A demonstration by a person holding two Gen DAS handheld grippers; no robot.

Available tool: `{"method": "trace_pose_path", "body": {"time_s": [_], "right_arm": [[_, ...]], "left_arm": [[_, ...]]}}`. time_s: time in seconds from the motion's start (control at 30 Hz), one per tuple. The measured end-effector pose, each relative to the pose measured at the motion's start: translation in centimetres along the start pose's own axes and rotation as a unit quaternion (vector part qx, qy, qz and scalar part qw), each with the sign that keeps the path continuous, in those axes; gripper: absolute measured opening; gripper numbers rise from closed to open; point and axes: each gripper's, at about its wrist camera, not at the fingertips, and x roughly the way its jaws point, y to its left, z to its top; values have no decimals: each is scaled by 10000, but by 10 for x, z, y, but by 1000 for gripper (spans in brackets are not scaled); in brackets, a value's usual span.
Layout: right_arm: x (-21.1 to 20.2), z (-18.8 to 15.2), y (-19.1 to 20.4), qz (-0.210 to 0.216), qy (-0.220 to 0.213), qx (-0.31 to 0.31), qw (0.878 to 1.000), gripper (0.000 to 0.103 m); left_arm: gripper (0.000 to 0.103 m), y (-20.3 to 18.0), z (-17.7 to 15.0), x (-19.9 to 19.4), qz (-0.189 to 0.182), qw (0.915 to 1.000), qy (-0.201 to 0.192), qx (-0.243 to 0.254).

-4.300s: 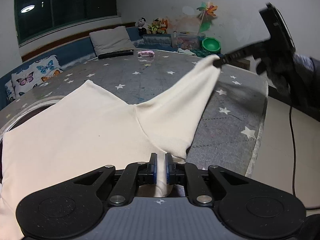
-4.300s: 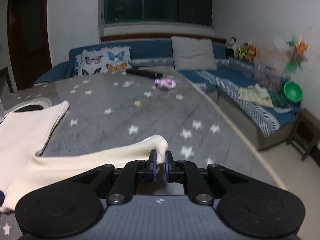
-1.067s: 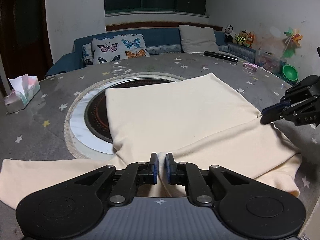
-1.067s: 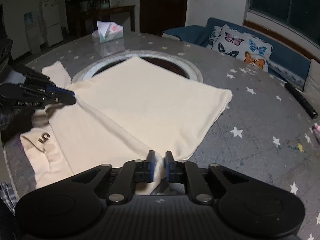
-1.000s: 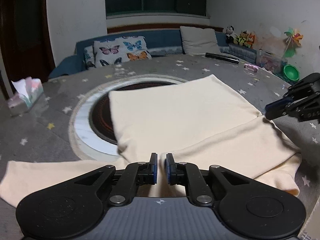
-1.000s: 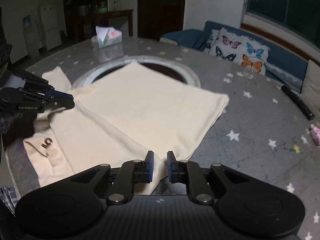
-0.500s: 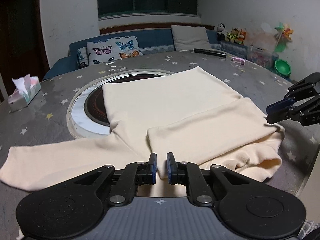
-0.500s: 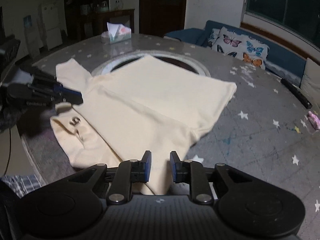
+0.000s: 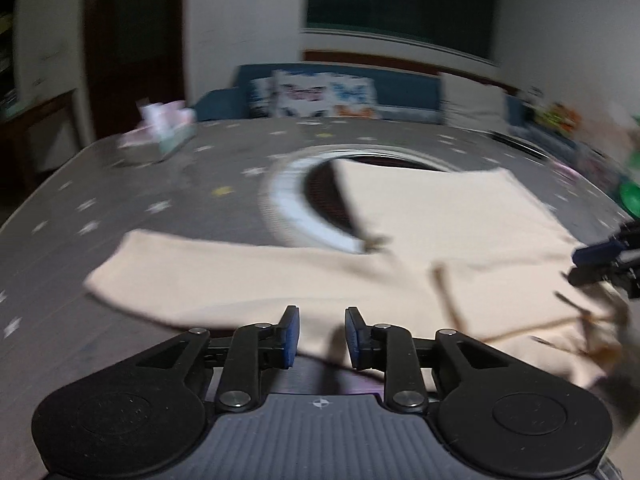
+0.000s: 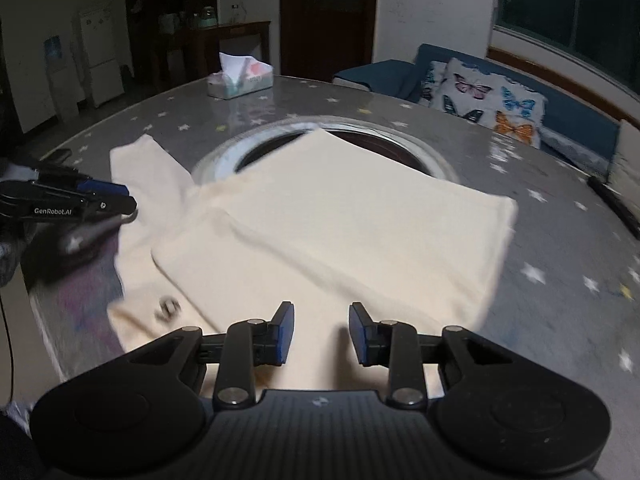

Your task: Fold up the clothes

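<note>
A cream long-sleeved top (image 10: 340,216) lies flat on the round grey starred table (image 10: 560,240). One sleeve is folded across its body; the other sleeve (image 9: 208,268) stretches out to the left in the blurred left wrist view. My left gripper (image 9: 322,338) is open and empty just above the garment's near edge; it also shows at the left of the right wrist view (image 10: 100,200). My right gripper (image 10: 321,334) is open and empty over the folded sleeve near the collar; its tips show in the left wrist view (image 9: 600,256).
A round inset hob (image 10: 348,136) sits in the table's middle, partly under the top. A tissue box (image 10: 240,78) stands at the far side. A blue sofa with butterfly cushions (image 10: 488,98) runs behind. A dark remote (image 10: 612,200) lies at the right edge.
Both grippers have let go of the garment and opened. The folded sleeve now rests on the body. The left gripper has swung left towards the outstretched sleeve.
</note>
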Motion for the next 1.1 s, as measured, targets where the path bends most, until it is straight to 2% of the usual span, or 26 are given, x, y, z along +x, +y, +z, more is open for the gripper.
{"method": "trace_pose_path", "body": {"time_s": [0.13, 0.2, 0.37, 0.53, 0.63, 0.7, 0.73, 0.83, 0.97, 1.1], "right_arm": [[28, 23, 20, 154, -52, -85, 9998, 22], [41, 32, 31, 223, -80, -158, 9996, 19], [69, 40, 56, 215, -14, -462, 9987, 19], [59, 43, 60, 261, -39, -535, 9982, 19], [50, 41, 61, 287, -84, -548, 9981, 19], [43, 39, 59, 289, -128, -504, 9982, 19], [39, 38, 58, 287, -154, -476, 9983, 19], [28, 34, 53, 277, -245, -336, 9988, 19], [13, 25, 43, 169, -342, -141, 9992, 19], [-1, 13, 28, 48, -431, 141, 9990, 20]], "left_arm": [[34, 33, 3, 2, 459, 9981, 13, -401], [35, 49, 5, 3, 671, 9960, 14, -587], [35, 88, 10, 7, 1113, 9878, -1, -1089], [35, 116, 17, 16, 1463, 9775, 20, -1521], [32, 124, 19, 26, 1558, 9743, 75, -1626], [32, 124, 20, 29, 1575, 9745, 33, -1598], [23, 125, 20, 30, 1562, 9746, 21, -1605], [6, 122, 27, 28, 1481, 9755, -100, -1623], [5, 109, 43, 15, 1278, 9779, -407, -1604], [5, 68, 71, -12, 733, 9854, -924, -1231]]}}
